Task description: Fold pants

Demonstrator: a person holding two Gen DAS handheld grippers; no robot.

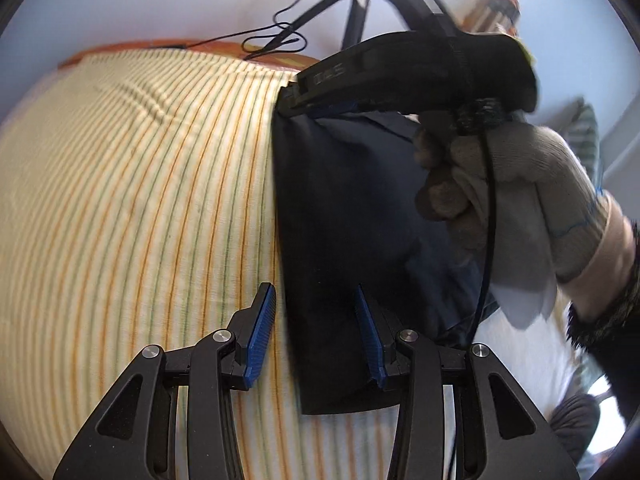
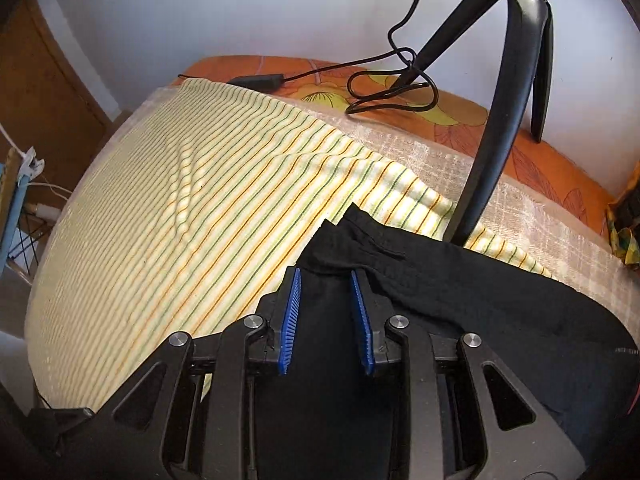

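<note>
Two hand-held grippers at the edge of dark pants (image 1: 352, 216) lying on a striped sheet (image 1: 140, 200).

The left gripper (image 1: 316, 332) stands apart-jawed, straddling the near pants edge without pinching it. Farther off, the right gripper (image 2: 326, 316), in a gloved hand (image 1: 512, 200), has cloth between its blue pads (image 2: 290, 312); whether they pinch it cannot be told. Beyond stand a tripod (image 2: 508, 92) and cable (image 2: 392, 92).

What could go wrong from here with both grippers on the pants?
1. The right gripper straddles only a bunched corner of the dark pants; it could slip out.
2. The tripod leg stands at the pants' edge; lifting cloth could snag it.
3. The left gripper has only the pants' edge between its pads, so its grip looks shallow.
</note>
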